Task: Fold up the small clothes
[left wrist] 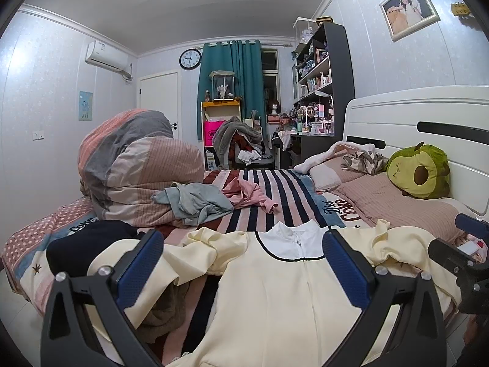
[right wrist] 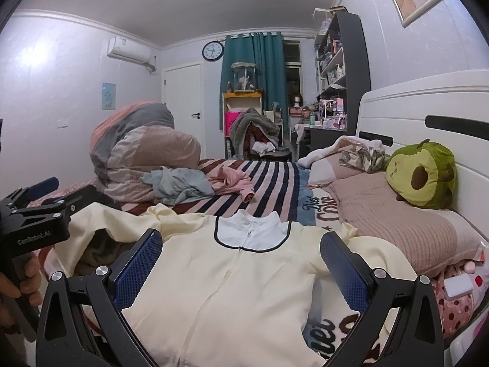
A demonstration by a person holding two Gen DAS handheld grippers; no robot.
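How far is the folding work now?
Nothing looks folded yet. The cream top lies spread front up on the bed, sleeves still out. Both hand-held grippers, left and right, are open above it. The blue and pink garments wait crumpled behind.

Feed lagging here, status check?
Both grippers, left and right, open, holding nothing. Cream garment spread front-up on bed, sleeves rumpled. Dark clothes beside left sleeve.

Both grippers: left gripper (left wrist: pixel 243 270) and right gripper (right wrist: pixel 241 267) have black frame w/ silver screws, blue textured pads (right wrist: pixel 137 270); "GenRobot.AI" marking on body.
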